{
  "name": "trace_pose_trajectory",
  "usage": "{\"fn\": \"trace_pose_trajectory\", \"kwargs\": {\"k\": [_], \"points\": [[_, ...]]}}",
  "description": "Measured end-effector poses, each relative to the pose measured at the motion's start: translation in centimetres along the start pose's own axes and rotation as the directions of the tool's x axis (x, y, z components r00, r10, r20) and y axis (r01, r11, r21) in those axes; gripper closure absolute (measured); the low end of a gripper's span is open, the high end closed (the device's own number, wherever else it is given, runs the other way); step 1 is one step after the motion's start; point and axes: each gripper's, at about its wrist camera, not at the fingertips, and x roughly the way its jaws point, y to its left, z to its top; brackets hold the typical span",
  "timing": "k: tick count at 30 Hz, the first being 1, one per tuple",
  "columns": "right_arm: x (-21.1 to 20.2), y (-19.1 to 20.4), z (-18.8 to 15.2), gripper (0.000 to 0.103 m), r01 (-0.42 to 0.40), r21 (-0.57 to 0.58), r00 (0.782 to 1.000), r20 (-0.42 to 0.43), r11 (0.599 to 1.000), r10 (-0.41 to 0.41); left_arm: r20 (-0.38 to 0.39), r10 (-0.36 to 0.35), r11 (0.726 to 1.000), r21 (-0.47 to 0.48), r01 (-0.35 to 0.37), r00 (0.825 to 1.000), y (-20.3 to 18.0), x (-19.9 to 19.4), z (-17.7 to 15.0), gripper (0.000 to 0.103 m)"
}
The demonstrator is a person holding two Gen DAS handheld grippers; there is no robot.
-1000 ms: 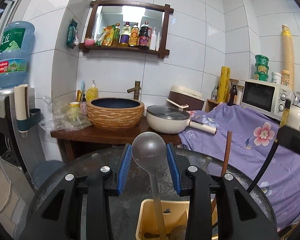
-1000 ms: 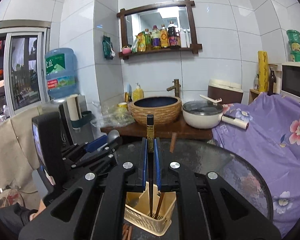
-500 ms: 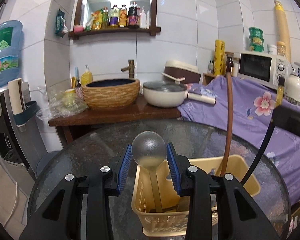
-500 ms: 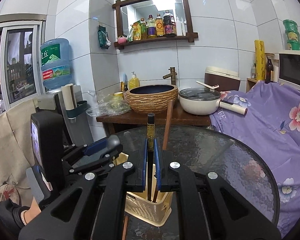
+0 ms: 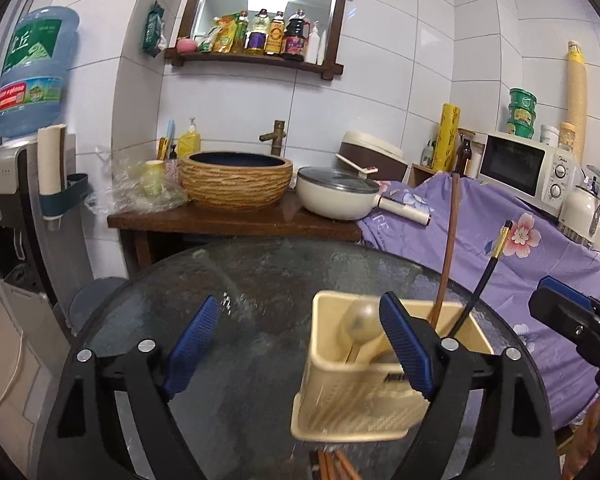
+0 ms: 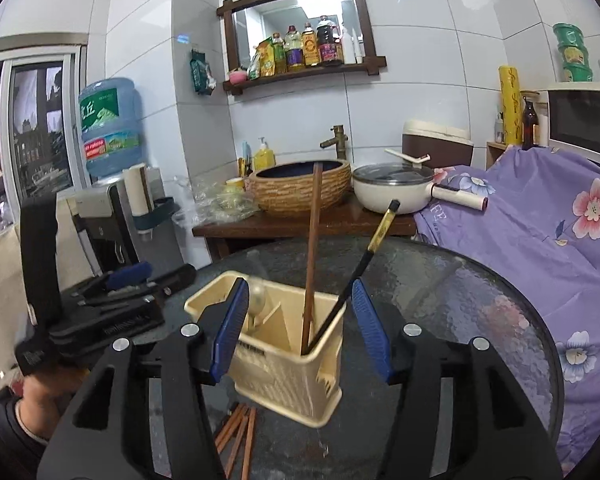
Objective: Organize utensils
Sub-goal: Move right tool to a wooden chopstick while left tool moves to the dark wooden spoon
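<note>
**Ladle and chopstick released into the caddy; loose chopsticks left to gather**

Left wrist view: the left hand-held gripper (image 5: pixel 296 346) is seen with its jaws spread, having just been opening, and nothing is pinched. The steel ladle (image 5: pixel 360 320) is lodged bowl-up in the cream utensil caddy (image 5: pixel 356 404), near the right-side pad. A brown chopstick (image 5: pixel 448 248) and a black chopstick (image 5: pixel 484 280) are propped in the far compartment.

Right wrist view: the right hand-held gripper (image 6: pixel 300 328) has likewise just been opening; the black chopstick between its jaws is untouched by the pads. A release step is judged complete. Next, the loose brown chopsticks (image 6: pixel 238 436) beside the caddy's base would need a low, narrow pinch.

The bench (image 6: pixel 460 300) is a round, dark glass top. Behind it a wicker-clad basin (image 6: pixel 300 188), a lidded pan (image 6: pixel 392 186) and a floral purple cloth (image 6: pixel 540 216) are set against white tiles.
</note>
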Motion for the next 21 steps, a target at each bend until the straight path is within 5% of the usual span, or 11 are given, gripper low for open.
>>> {"fn": "trace_pose_trajectory", "kwargs": {"k": [8,16,21], "points": [[0.4,2.2,-6.2,0.049,-0.038,-0.055,0.975,-0.223,0.998,0.025,-0.228,-0.004,0.997,0.079,0.022,0.974,1.0,-1.3,-5.5,0.020],[3.7,3.8,-13.6,0.049,-0.064,-0.029,0.878,-0.477,0.998,0.042,-0.370,0.016,0.997,0.070,0.011,0.929,2.6,-1.4,-11.1,0.028],[4.9,4.1,-14.8,0.057,-0.057,-0.036,0.850,-0.526,0.998,0.029,-0.421,0.007,0.995,0.093,0.035,0.907,2.3,-1.2,-13.0,0.037]]}}
